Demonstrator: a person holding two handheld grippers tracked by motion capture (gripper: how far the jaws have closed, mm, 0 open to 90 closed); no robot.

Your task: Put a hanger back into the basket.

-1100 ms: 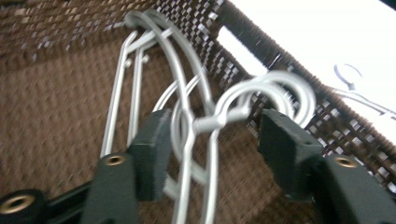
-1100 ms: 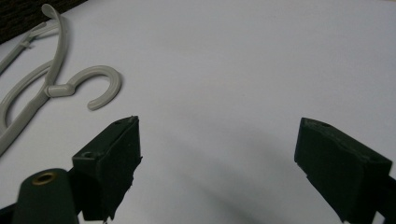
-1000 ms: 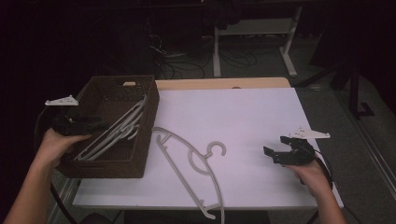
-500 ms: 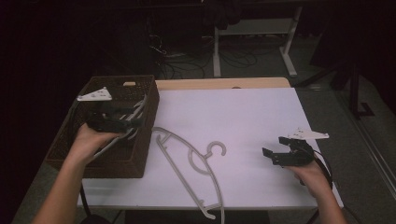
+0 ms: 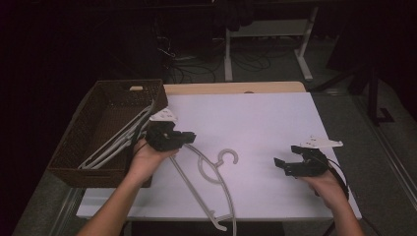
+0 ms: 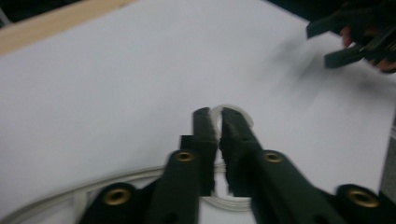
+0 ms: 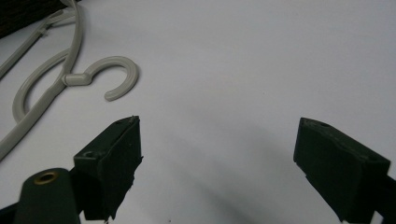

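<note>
The left forearm reaches in from the bottom, its hand (image 5: 147,160) gripping the left gripper (image 5: 189,138), whose jaws sit nearly closed with only a thin slit between them. The right hand (image 5: 327,184) holds the right gripper (image 5: 282,164) low and level, pointing leftward, its jaws spread wide apart and holding nothing.

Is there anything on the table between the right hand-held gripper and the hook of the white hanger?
No, nothing visible: bare white table lies between the open right hand-held gripper and the hanger hook.
</note>
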